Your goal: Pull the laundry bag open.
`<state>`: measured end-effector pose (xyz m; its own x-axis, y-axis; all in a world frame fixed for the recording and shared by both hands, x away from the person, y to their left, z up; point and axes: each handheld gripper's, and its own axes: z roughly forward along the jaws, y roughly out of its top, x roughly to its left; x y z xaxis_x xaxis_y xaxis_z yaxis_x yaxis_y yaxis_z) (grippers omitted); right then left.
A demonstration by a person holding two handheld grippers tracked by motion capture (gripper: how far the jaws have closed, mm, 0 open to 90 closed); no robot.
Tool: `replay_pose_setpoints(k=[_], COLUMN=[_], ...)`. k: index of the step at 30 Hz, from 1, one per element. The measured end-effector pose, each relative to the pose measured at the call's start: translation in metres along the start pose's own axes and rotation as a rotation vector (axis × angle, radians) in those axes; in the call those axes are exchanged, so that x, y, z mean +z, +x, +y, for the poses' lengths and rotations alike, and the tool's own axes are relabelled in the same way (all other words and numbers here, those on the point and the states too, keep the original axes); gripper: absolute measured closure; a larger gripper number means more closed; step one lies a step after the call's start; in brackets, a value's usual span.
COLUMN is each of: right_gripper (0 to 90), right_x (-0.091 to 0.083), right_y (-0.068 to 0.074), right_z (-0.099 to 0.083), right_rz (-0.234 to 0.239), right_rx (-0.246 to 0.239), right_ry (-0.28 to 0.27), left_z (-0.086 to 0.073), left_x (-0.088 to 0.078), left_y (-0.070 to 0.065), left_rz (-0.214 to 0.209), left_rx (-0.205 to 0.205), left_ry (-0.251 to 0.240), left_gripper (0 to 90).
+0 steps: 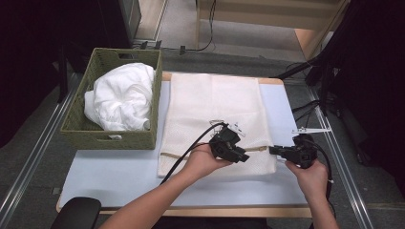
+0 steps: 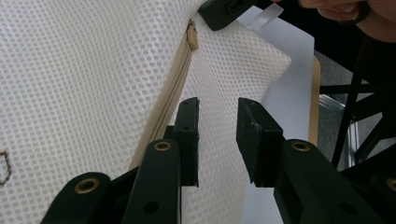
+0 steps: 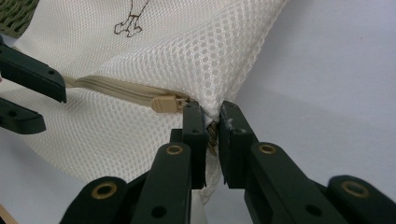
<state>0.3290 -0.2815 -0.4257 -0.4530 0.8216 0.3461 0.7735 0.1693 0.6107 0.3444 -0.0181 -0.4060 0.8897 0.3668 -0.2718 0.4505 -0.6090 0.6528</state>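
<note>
Right gripper (image 3: 212, 123) clamped on mesh bag (image 3: 187, 56) corner

Mesh laundry bag (image 1: 215, 119) flat on the tabletop (image 1: 110, 174), centre to right, zipper (image 1: 258, 149) along its near edge. Left of it, touching, a woven basket (image 1: 81, 133) with bundled cloth (image 1: 122, 98) inside. Left tongs (image 1: 246, 158) over the zipper; right tongs (image 1: 272, 150) at the bag's near right corner.

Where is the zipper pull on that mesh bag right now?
In the right gripper view the zipper pull sits at the zipper's end on the mesh laundry bag, just left of the right gripper pinching the bag's corner.
</note>
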Motion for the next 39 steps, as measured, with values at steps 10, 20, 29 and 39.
replay_pose_setpoints(k=[10,20,29,39], right_gripper=[83.7,83.8,84.0,84.0], right_x=[-0.001,-0.005,-0.005,-0.005], right_y=[0.001,0.004,0.007,0.012], right_z=[0.000,0.001,0.002,0.003], right_rz=[-0.002,-0.004,-0.006,-0.020], right_rx=[-0.007,-0.028,-0.047,-0.079], right_ry=[-0.009,-0.023,-0.027,-0.018], left_z=[0.017,0.022,0.027,0.030], left_x=[0.015,0.036,0.047,0.058], left_y=[0.000,0.010,0.014,0.015], left_rz=[0.010,0.030,0.042,-0.011], left_rx=[-0.007,-0.022,0.000,0.000], left_ry=[-0.010,0.030,0.060,0.053], left_gripper=[72.4,76.7,76.8,76.8])
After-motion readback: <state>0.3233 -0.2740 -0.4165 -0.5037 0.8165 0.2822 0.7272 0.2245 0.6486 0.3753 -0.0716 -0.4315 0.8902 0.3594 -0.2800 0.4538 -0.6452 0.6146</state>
